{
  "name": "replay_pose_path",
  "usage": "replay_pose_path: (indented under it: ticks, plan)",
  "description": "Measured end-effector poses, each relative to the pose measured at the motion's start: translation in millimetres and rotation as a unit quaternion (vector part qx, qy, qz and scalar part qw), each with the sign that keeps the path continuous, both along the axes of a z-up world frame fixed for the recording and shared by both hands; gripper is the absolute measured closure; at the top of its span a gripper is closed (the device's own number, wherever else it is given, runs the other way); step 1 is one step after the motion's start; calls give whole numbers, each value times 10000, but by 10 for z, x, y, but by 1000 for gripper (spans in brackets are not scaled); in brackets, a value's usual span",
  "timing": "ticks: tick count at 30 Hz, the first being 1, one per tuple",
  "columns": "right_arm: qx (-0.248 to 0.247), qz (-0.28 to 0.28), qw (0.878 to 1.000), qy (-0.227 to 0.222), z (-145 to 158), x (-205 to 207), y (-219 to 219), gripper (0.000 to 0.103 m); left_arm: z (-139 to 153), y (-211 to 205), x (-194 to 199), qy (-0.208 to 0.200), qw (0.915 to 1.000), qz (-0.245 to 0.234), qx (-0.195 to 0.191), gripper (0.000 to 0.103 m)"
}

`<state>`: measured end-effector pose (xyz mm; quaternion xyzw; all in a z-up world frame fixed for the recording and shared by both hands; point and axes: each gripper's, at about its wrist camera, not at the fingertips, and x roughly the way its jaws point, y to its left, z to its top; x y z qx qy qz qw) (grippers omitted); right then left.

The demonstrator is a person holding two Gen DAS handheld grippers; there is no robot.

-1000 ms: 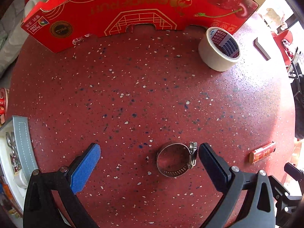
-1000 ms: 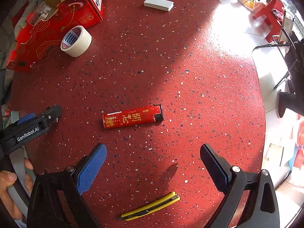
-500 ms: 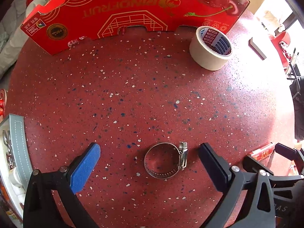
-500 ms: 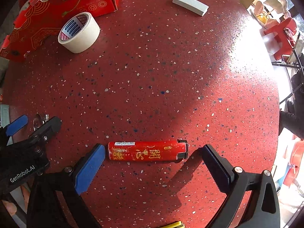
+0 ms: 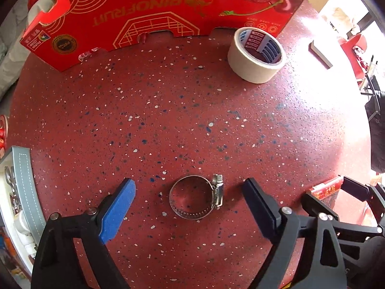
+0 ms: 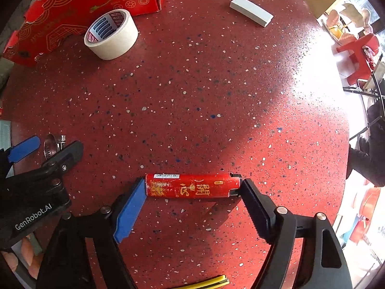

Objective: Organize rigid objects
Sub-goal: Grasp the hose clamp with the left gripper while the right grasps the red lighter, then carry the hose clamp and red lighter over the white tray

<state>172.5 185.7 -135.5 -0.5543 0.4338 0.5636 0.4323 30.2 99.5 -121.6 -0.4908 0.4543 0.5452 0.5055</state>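
In the left wrist view, the left gripper (image 5: 189,192) stands with its jaws wide apart at the lower middle of the frame, and the round steel hose clamp with a screw housing (image 5: 196,197) lies flat on the red speckled tabletop (image 5: 168,120) between them, touching neither pad. To take it well, I judge the jaws should close evenly across the ring's width, clear of the screw housing on its right side, since the thin band could skid or tip. At the top of the frame stands the red printed cardboard fruit box (image 5: 154,21), with the cream roll of masking tape (image 5: 256,55) just below its right end; a grey-edged tray (image 5: 22,180) shows at the left edge. Nothing lies between the pads and the clamp. In the right wrist view, the right gripper (image 6: 193,189) is drawn in lengthwise on the red cylindrical lighter with gold characters (image 6: 192,185) at the lower middle, blue pad at its base and black pad at its cap end; both appear to touch, though how firm the grip is cannot be told. An end-to-end hold is slippery, so a square squeeze seems wise before lifting. A white rectangular block (image 6: 251,14) lies at upper right, and a yellow-and-black utility knife (image 6: 211,284) at the bottom edge, well clear.
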Motion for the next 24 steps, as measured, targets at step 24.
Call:
replay_pose_path:
  ticks: [24]
  plan:
    - [-152, -82, 9990, 408, 413, -109, -1073, 24, 701, -1034, -91, -653, 9938, -893, -68, 59]
